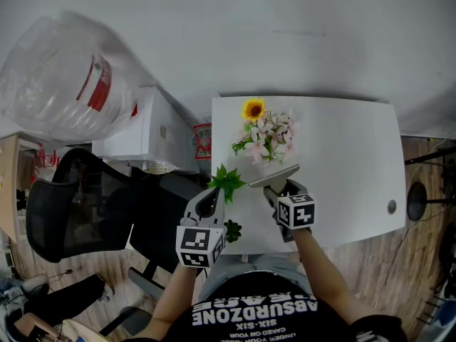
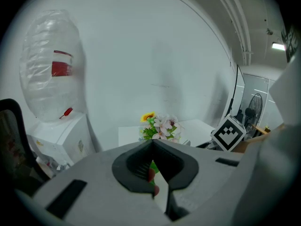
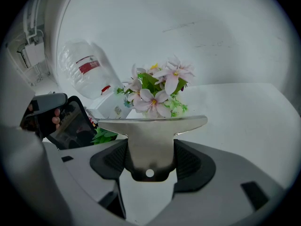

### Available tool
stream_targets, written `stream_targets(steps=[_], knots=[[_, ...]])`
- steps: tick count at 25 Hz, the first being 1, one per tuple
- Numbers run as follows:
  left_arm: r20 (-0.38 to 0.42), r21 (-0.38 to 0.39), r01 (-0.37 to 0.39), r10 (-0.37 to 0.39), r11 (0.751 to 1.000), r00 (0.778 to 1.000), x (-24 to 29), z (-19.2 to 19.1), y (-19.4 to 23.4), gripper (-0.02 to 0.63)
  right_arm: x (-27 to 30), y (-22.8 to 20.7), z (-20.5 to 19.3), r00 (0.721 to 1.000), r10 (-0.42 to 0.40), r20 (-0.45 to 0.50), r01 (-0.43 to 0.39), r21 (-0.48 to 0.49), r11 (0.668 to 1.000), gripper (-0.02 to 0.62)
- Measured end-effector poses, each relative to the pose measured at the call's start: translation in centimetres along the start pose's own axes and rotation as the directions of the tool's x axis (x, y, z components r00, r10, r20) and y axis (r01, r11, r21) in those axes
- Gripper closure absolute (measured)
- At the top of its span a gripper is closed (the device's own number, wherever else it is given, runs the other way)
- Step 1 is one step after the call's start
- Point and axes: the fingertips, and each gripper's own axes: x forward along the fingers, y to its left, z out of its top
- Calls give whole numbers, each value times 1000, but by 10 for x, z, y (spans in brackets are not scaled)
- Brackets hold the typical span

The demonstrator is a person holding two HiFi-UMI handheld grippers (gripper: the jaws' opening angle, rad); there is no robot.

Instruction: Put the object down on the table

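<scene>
The right tongs (image 3: 150, 160) squeeze a metal scraper (image 3: 151, 126), its wide edge sideways, above the tabletop (image 1: 342, 162). The left tongs (image 2: 153, 168) pinch a green leaf (image 1: 226, 180).

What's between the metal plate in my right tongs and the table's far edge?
The flower bouquet stands there, just beyond the front edge of the metal plate; head view and right gripper view both show it.

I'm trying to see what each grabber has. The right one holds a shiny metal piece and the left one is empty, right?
No. The left gripper isn't empty: the left gripper view shows its jaws shut on a green sprig. The right gripper does hold the shiny metal piece.
</scene>
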Motion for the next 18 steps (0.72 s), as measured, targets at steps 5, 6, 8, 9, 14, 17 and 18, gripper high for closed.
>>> stream_targets(steps=[5, 6, 8, 9, 14, 17, 18], knots=[[-9, -7, -10, 10, 1000, 1000, 0, -5, 2, 601, 5, -3, -5, 1000, -3, -15, 3, -2, 1000, 310], [-11, -9, -11, 11, 1000, 1000, 0, -5, 2, 602, 6, -4, -5, 1000, -4, -18, 4, -1, 1000, 310], [-15, -12, -14, 14, 1000, 1000, 0, -7, 3, 601, 8, -5, -7, 1000, -4, -24, 4, -1, 1000, 310], [-17, -14, -15, 15, 1000, 1000, 1, -8, 3, 602, 9, -5, -8, 1000, -4, -28, 4, -1, 1000, 310], [-22, -19, -22, 21, 1000, 1000, 1, -10, 4, 601, 14, -7, -14, 999, -7, -46, 6, -9, 1000, 310], [-24, -22, -26, 25, 999, 999, 1, -11, 5, 602, 18, -8, -17, 998, -9, -58, 9, -13, 1000, 310], [-25, -23, -26, 26, 999, 999, 1, -11, 5, 601, 19, -8, -18, 998, -11, -63, 10, -15, 1000, 310]])
